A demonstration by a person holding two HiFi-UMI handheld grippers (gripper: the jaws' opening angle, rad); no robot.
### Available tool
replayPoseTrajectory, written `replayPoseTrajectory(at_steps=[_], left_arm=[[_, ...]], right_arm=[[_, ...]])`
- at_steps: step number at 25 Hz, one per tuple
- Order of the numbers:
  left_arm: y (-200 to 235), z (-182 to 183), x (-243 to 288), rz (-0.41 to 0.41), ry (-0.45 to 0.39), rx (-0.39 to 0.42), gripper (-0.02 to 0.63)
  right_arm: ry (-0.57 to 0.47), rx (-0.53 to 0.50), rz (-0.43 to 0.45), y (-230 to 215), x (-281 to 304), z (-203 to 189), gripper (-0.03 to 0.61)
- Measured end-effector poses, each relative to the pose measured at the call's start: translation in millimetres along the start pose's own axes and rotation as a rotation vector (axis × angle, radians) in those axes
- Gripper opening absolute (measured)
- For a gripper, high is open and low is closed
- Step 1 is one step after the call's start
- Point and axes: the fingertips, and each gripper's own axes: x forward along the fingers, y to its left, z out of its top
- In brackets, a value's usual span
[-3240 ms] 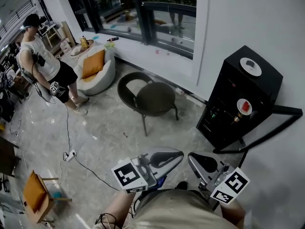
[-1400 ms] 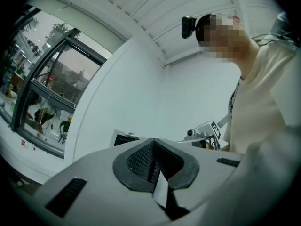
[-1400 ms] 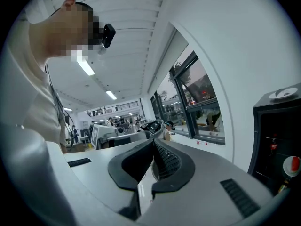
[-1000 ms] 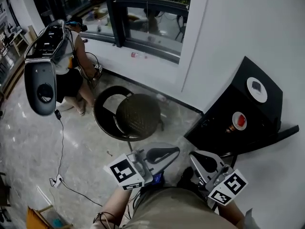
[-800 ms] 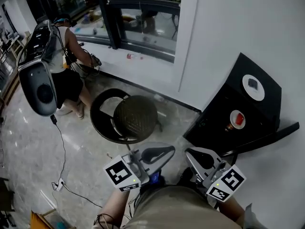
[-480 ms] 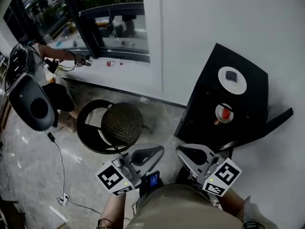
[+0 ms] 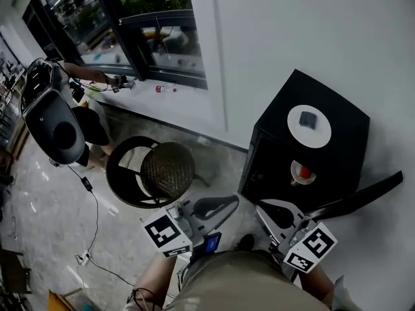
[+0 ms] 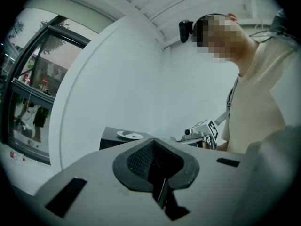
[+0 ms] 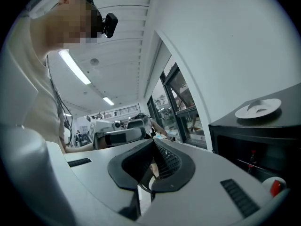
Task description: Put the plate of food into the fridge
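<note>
A small black fridge (image 7: 279, 167), box-shaped and upright, stands against a white wall at right of centre in the head view. Its door (image 7: 355, 200) is open, jutting as a thin black slab toward the right edge of the frame. A small red object (image 7: 300, 172) shows at its open front.

A round white plate (image 7: 319, 132) lies flat on the fridge's top, near the middle, with one small dark piece of food (image 7: 308, 118) at its centre.

In the left gripper view the plate (image 8: 130, 135) sits left of centre on the fridge (image 8: 112, 140); in the right gripper view the plate (image 9: 257, 108) is at the right edge, above the fridge's dark interior (image 9: 240, 149).
</note>
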Motion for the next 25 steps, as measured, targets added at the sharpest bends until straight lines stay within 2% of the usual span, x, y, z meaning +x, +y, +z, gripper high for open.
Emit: replayPoseTrajectory(at_steps=[10,19,25], left_arm=[[-14,-10,62,0.025,0.054,0.056,0.009],[5,-12,111,-0.024,0.083,0.093,0.009],[24,-17,116,-0.066,0.066,0.096,0.009]], right_arm=[[-0.038,0.010,0.005,-45,-54,-2,0.023],[-0.060,0.025,-0.077,-73,-77,8,0.023],[-0.045,0.006,-0.128,-78,-69,3,0.023]])
